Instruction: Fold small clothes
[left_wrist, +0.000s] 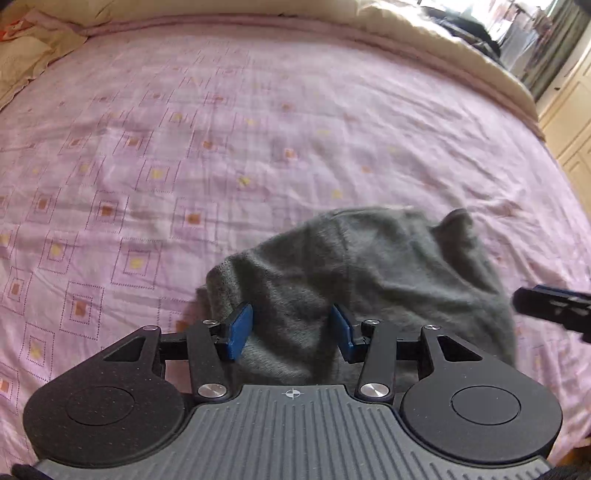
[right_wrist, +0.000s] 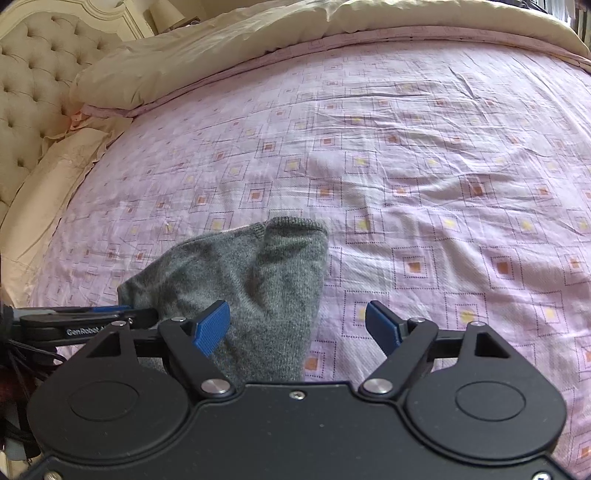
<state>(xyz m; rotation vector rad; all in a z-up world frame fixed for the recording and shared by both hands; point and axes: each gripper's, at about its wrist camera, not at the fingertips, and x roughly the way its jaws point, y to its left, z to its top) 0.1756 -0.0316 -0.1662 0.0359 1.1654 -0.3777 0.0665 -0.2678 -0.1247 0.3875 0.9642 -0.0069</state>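
A small grey knitted garment (left_wrist: 369, 273) lies bunched on the pink patterned bedsheet (left_wrist: 184, 147). My left gripper (left_wrist: 291, 332) is open, its blue pads on either side of the garment's near edge, just above it. In the right wrist view the garment (right_wrist: 251, 273) lies at the lower left with a ribbed hem at its far end. My right gripper (right_wrist: 297, 328) is open, its left pad over the garment's right edge and its right pad over bare sheet. The left gripper's finger (right_wrist: 88, 319) shows at the left edge of that view, the right gripper's finger (left_wrist: 554, 308) at the right edge of the left wrist view.
A beige duvet (right_wrist: 258, 44) is rolled along the far side of the bed. Pillows (right_wrist: 55, 177) and a tufted cream headboard (right_wrist: 33, 74) lie at the left. White cabinets (left_wrist: 576, 122) and a window stand beyond the bed's right edge.
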